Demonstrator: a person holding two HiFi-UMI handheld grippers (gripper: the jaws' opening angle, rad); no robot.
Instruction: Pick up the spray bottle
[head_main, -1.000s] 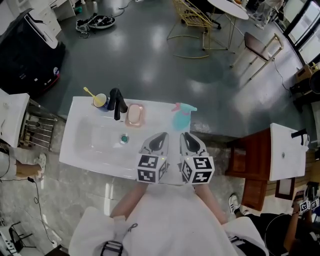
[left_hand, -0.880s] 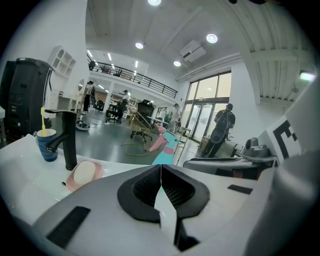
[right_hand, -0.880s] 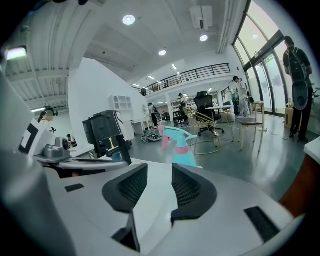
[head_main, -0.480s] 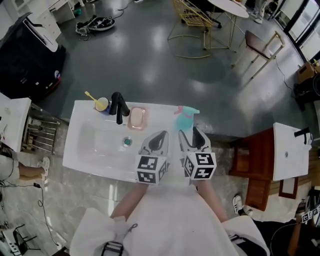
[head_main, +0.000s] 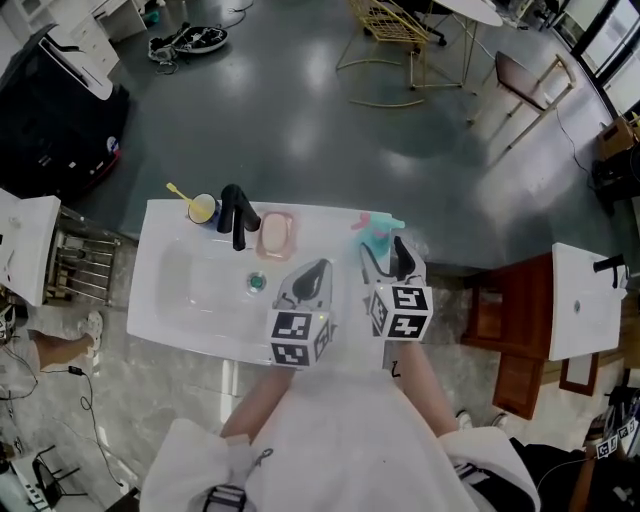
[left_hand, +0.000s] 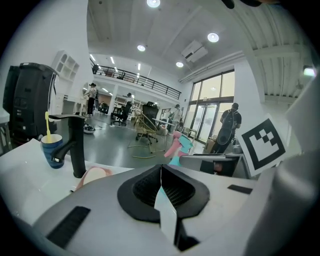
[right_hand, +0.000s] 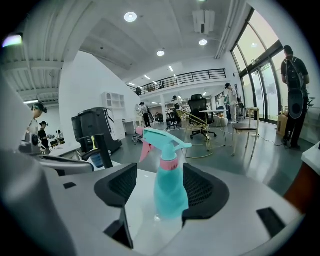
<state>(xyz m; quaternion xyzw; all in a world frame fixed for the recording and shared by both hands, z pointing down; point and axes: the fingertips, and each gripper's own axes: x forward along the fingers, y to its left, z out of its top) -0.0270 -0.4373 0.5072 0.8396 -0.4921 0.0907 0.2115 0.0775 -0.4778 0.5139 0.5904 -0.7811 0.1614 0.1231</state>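
Right gripper view: upright teal plastic spray bottle (right_hand: 170, 192), trigger leftward, between right gripper's (right_hand: 160, 171) opening jaws at white table's (head_main: 325, 225) far edge; left gripper (left_hand: 160, 176) closed.

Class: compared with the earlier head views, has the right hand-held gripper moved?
Yes. The right hand-held gripper advanced across the white counter to the spray bottle, now between its opening jaws.

Head view steeply down over sink (head_main: 190, 290); gripper views low, close, seemingly sharing faucet (left_hand: 75, 145).

Spray bottle (head_main: 372, 230) base partly hidden by opening right gripper (head_main: 385, 258) fingers (head_main: 403, 258).
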